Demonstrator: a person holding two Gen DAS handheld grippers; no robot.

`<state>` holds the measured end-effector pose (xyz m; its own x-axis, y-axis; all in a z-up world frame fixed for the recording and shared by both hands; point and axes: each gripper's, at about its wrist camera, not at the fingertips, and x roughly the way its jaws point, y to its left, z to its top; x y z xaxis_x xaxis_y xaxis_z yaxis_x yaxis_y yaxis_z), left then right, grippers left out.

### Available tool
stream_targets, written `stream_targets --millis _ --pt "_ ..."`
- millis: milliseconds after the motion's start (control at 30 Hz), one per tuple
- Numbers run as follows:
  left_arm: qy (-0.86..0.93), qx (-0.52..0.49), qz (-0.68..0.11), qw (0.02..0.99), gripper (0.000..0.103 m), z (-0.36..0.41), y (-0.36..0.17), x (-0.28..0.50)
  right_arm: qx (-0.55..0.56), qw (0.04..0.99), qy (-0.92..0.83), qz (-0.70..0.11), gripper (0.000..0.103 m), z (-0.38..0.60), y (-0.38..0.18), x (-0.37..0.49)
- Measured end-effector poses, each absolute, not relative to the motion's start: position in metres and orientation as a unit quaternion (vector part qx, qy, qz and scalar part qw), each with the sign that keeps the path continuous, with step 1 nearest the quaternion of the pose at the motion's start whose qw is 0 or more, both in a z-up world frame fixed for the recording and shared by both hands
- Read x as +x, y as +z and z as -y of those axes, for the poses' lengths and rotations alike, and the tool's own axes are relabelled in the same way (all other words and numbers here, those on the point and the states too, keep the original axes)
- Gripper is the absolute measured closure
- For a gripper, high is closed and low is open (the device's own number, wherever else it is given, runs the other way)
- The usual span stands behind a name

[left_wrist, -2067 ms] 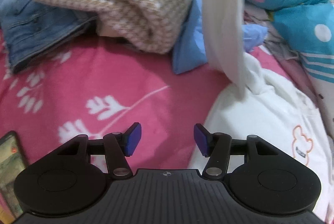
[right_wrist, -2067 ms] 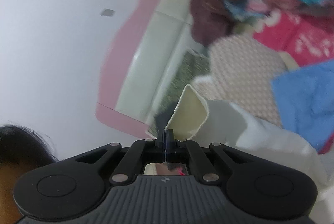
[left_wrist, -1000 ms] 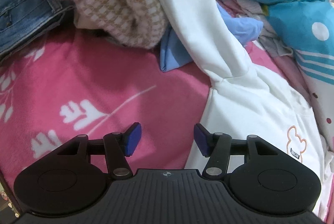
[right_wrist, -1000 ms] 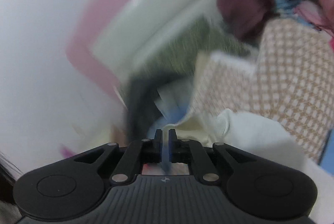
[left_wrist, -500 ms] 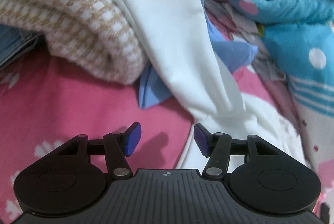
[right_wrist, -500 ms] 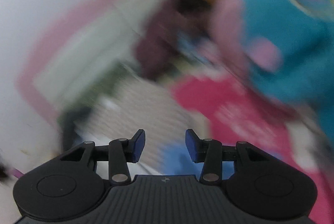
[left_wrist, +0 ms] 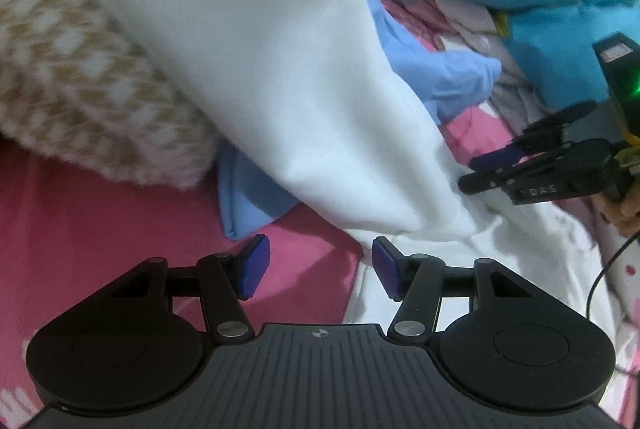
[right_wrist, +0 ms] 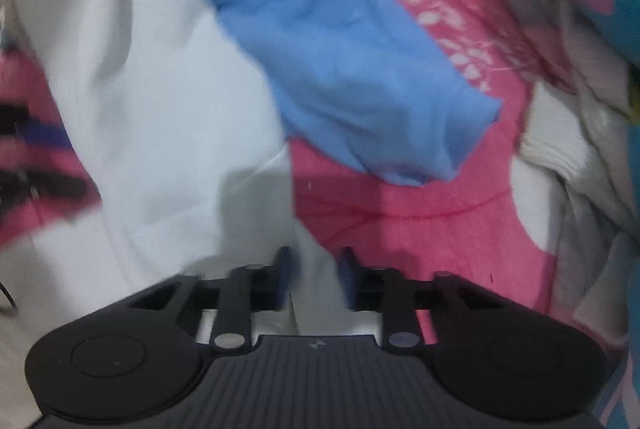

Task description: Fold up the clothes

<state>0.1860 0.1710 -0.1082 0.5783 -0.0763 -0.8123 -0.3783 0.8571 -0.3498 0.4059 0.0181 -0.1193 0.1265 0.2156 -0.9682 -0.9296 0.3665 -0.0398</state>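
1. Left gripper (left_wrist: 320, 269): matte black body, ribbed centre panel with a small crosshair mark, a round disc on each side.
2. Its fingers (left_wrist: 253, 266) carry blue pads on black linkage arms with silver pivot screws.
3. Right gripper (right_wrist: 314, 279): same black build, blue pads, silver screws, blurred.
4. Seen from the left wrist camera, the right gripper shows white lettering on its side, a green light on its black housing and a thin black cable (left_wrist: 600, 275).
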Motion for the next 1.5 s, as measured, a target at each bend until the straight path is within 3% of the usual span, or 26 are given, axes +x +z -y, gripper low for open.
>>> stream_targets --millis 267,433,533,733,1067,1267,1433,1467,1500 --pt "0.101 -0.208 -0.471 0.851 0.047 -0.16 -0.114 0.192 -0.307 0.76 0.371 -0.437 0.097 0.018 -0.083 0.416" --pt "0.098 -0.189 -0.477 0.853 0.047 -0.157 -0.115 0.193 -0.29 0.779 0.323 -0.453 0.097 0.022 -0.111 0.424" --pt "0.095 -0.177 -0.479 0.854 0.047 -0.154 -0.114 0.193 -0.29 0.774 0.301 -0.476 0.093 0.019 -0.122 0.428" --pt "0.094 -0.173 -0.478 0.856 0.047 -0.153 -0.114 0.19 -0.152 0.785 0.335 -0.499 0.081 0.027 -0.087 0.459" --pt "0.09 -0.174 -0.475 0.858 0.047 -0.154 -0.113 0.188 -0.286 0.688 0.437 -0.503 0.08 -0.02 -0.119 0.455" --pt "0.09 -0.171 -0.476 0.858 0.047 -0.153 -0.113 0.191 -0.347 0.655 0.48 -0.469 0.067 -0.029 -0.12 0.44" --pt "0.09 -0.17 -0.476 0.858 0.047 -0.153 -0.112 0.192 -0.369 0.641 0.488 -0.464 0.067 -0.033 -0.134 0.437" --pt "0.09 -0.169 -0.476 0.858 0.047 -0.153 -0.112 0.191 -0.373 0.644 0.486 -0.457 0.072 -0.033 -0.133 0.433" --pt "0.091 -0.169 -0.476 0.858 0.047 -0.153 -0.112 0.191 -0.38 0.65 0.483 -0.447 0.086 -0.032 -0.13 0.427"
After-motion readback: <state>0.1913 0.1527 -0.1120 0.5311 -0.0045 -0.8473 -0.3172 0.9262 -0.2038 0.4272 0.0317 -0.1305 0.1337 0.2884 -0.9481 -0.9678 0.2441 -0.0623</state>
